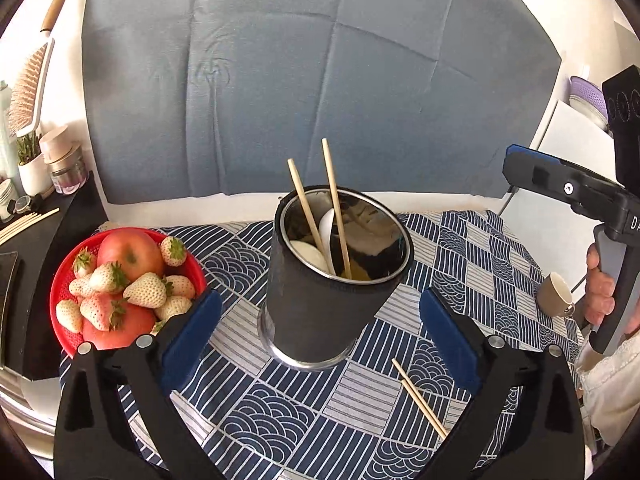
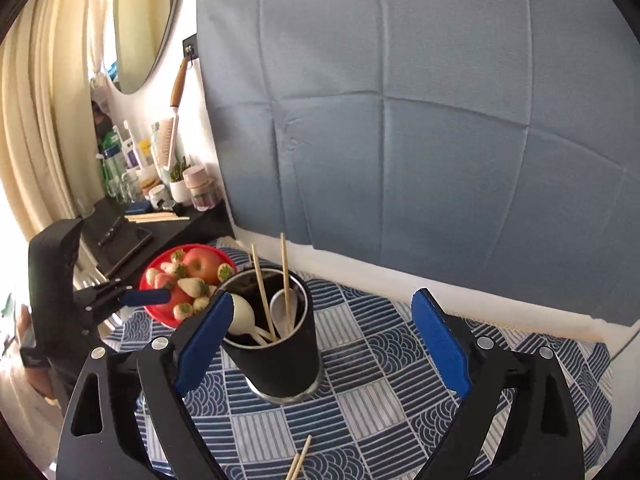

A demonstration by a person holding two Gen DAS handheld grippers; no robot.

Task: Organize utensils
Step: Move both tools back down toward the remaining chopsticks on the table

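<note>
A black-sleeved metal utensil cup stands on the blue patterned tablecloth. It holds two wooden chopsticks and two white spoons. Another pair of chopsticks lies on the cloth in front of the cup, to its right. My left gripper is open and empty, its blue pads either side of the cup. My right gripper is open and empty, just above the cup. The loose chopsticks also show in the right wrist view. The right gripper shows at the right in the left wrist view.
A red bowl of strawberries and apples sits left of the cup. A small beige cup stands at the right. A black shelf at the left holds jars, bottles and more chopsticks. A blue-grey cloth hangs behind.
</note>
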